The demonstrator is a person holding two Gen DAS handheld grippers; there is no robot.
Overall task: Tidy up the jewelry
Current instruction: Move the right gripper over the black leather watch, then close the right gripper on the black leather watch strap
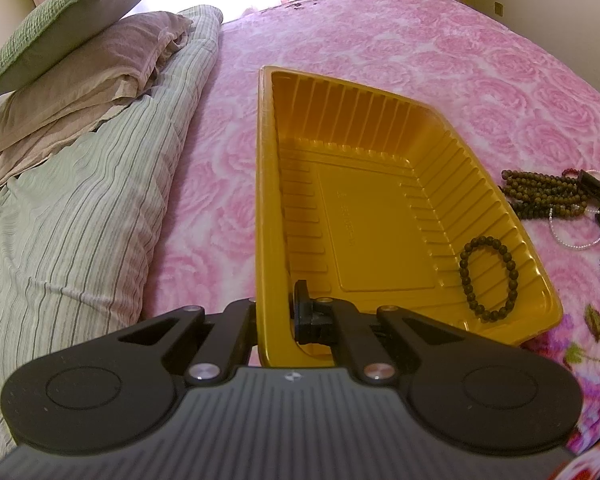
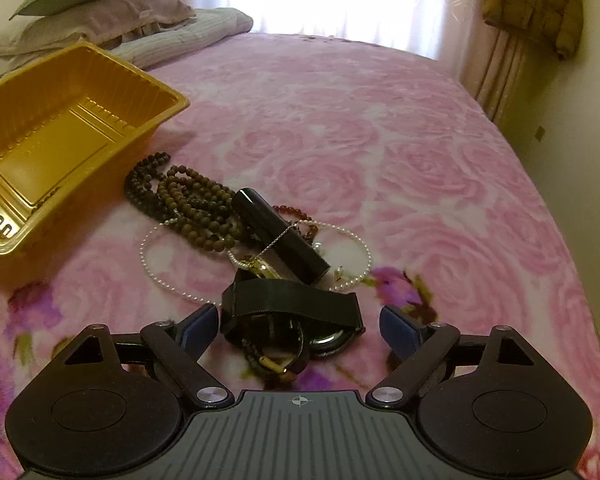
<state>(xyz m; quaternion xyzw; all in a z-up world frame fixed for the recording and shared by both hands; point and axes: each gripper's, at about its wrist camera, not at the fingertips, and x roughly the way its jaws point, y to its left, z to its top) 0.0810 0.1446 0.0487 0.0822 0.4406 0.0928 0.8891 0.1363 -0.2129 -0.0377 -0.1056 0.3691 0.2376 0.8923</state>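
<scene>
Two claws over a pink rose bedspread, sorting jewelry into a gold tray.

Nearest in the right view: right claw (image 2: 296,326) spread wide, empty, poised over a black strap (image 2: 292,304) and watch-like tangle at the near edge of the jewelry pile (image 2: 236,232). Beyond it, a black tube (image 2: 278,236), pearl strand (image 2: 160,276), brown bead necklaces (image 2: 188,204). Best approach, probably: descend straight, pinch only the strap, lift slowly so entangled chains fall free. In the left view only: left claw (image 1: 274,320) clamped on the near wall of the gold tray (image 1: 268,200), steadying it; one dark bead bracelet (image 1: 488,276) already inside, unseen from the right. Farther off, pillows (image 1: 80,52); a hanging jacket (image 2: 532,4) in the right view alone.
</scene>
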